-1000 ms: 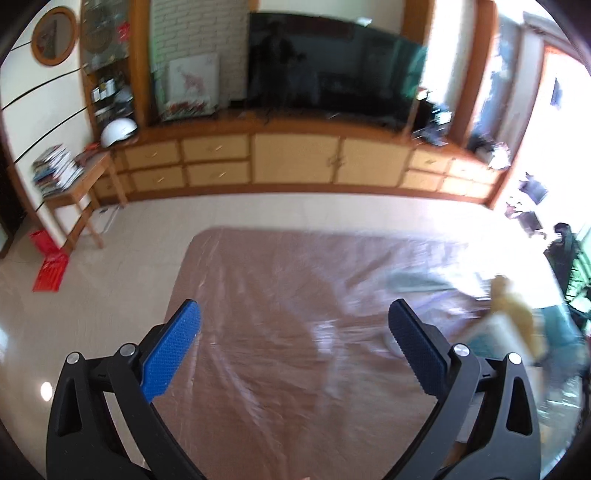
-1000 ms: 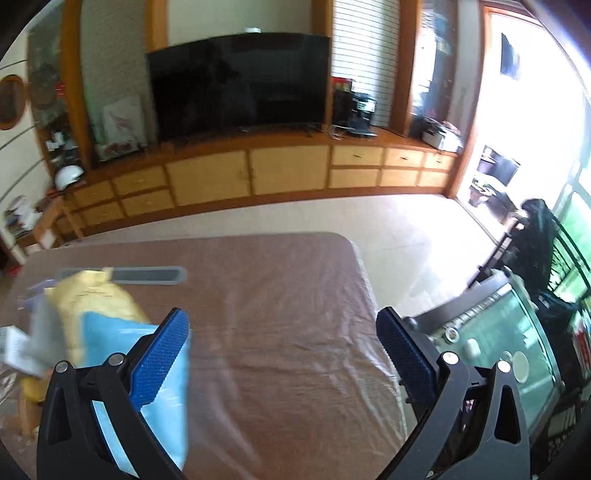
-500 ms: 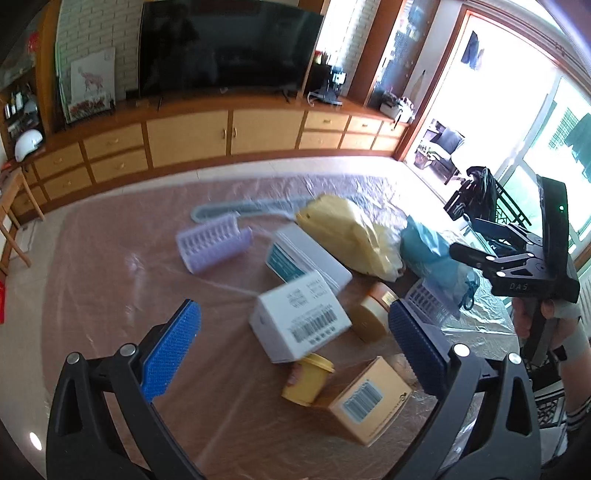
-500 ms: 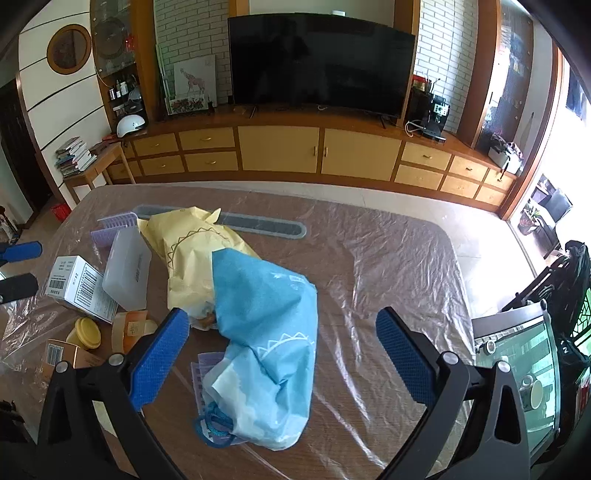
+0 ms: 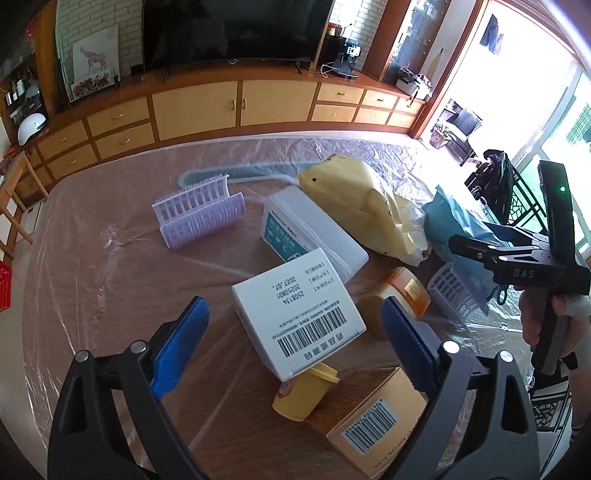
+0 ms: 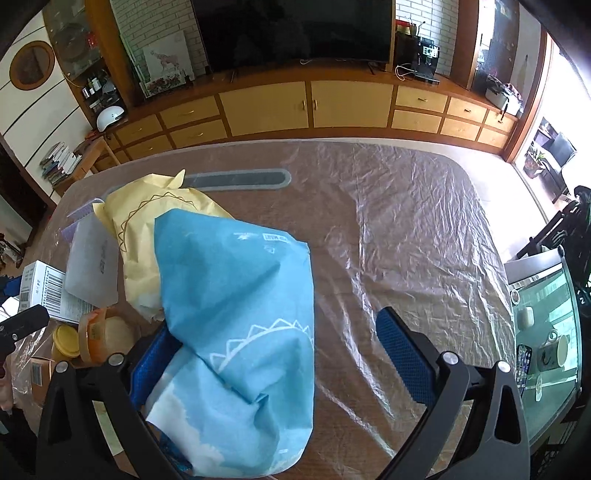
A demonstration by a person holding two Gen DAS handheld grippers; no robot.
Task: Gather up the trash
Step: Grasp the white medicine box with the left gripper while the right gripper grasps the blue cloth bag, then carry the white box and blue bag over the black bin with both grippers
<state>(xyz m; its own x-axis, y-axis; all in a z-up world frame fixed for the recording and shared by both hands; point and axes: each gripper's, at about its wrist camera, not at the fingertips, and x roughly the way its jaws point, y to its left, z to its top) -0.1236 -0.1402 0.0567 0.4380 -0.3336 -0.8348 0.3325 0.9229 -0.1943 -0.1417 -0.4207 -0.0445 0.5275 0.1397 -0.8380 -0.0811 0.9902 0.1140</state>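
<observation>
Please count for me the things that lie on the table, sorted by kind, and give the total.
Cardboard boxes: 2, white and tan
Bags: 2, yellow and blue
Purple plastic racks: 2
Small jars: 2, yellow and orange
White wipes pack: 1
Long grey strip: 1
Total: 10

We find both cameras mounted behind the gripper fingers, angled steeply down at the brown table under clear plastic film (image 5: 92, 258) and facing the wooden cabinet wall with the black television (image 6: 291, 29). The left wrist view sits close over the white barcoded carton (image 5: 299, 314). The right wrist view sits close over the blue printed bag (image 6: 240, 314). Both share the carton (image 6: 40, 288), the bag (image 5: 458, 225) and the yellow paper bag (image 5: 362, 206).
</observation>
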